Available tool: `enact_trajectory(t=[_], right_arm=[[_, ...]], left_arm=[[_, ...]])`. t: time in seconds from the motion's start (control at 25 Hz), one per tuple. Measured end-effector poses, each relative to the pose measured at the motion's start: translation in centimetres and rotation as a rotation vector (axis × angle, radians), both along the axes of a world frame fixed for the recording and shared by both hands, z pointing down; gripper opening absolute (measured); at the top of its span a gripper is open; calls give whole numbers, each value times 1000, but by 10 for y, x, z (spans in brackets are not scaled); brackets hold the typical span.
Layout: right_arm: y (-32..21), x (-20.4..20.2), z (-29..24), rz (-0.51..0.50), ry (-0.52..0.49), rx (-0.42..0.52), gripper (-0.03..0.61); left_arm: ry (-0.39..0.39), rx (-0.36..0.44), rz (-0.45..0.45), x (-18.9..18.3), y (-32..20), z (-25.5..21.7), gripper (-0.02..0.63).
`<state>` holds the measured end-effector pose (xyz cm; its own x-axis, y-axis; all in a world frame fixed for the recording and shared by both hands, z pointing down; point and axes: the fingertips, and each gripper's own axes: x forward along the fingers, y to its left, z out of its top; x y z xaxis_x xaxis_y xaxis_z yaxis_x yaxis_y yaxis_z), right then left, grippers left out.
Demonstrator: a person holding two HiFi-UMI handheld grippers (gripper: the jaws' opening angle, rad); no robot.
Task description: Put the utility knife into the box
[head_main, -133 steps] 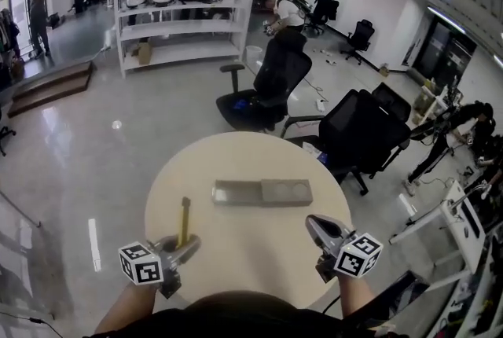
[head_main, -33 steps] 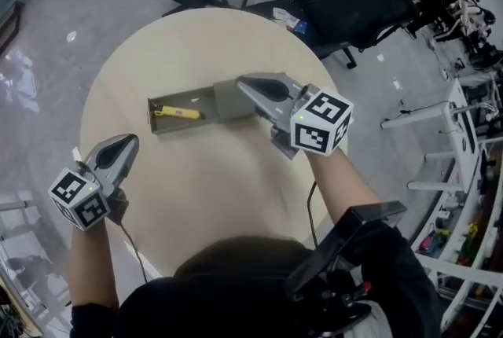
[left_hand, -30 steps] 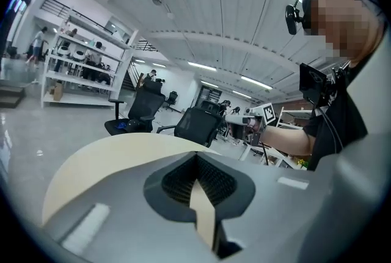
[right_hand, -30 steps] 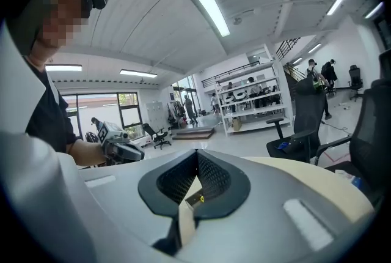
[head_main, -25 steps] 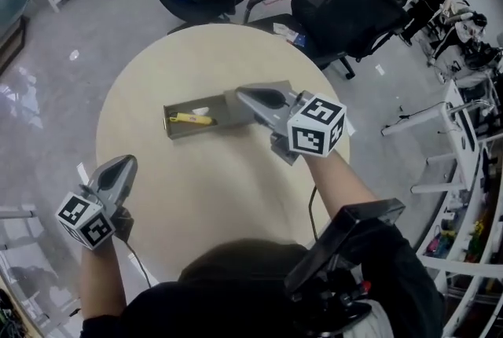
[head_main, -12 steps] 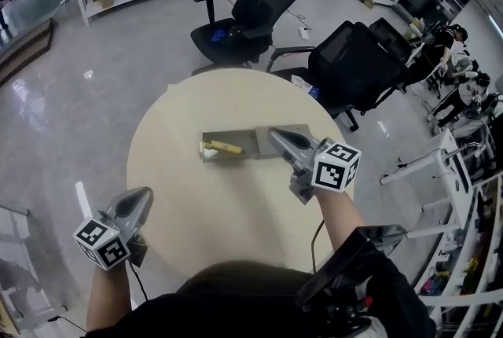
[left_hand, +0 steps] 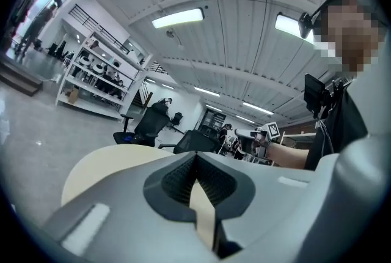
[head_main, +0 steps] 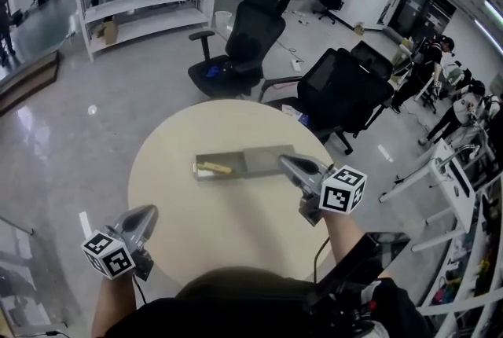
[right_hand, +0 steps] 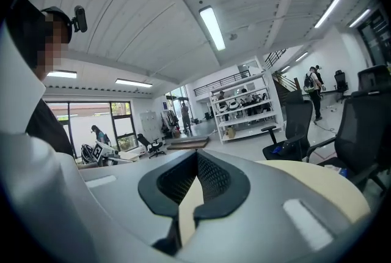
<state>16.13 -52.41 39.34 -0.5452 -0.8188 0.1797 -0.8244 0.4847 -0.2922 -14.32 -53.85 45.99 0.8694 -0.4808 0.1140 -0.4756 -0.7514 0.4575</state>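
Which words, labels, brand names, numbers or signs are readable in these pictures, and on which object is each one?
No word, number or brand can be read in any view.
Left gripper and right gripper: their cubes carry only black-and-white square patterns, no letters.
Utility knife lying in the box: any print on either is too small to read.
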Motion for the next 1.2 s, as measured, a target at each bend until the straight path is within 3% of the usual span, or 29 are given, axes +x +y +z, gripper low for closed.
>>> enact_trajectory(t=[0.24, 0.48, 0.68, 0.88, 1.2], right_arm=[[84, 79, -4, -5, -16, 22, 14], [155, 154, 15, -65, -15, 7, 14], [185, 184, 27, -124, 7, -1, 14], [198, 181, 15, -157, -2, 22, 14], [197, 135, -9, -137, 36, 73, 14]], left_arm=[[-19, 46, 1, 91, 73, -35, -5], [-4, -4, -61, 178, 150, -31, -5], [-40, -34, -87, 227, 196, -24, -5], [-57, 14, -109, 231, 215, -46, -5], [-16, 74, -97, 184, 206, -62, -5]])
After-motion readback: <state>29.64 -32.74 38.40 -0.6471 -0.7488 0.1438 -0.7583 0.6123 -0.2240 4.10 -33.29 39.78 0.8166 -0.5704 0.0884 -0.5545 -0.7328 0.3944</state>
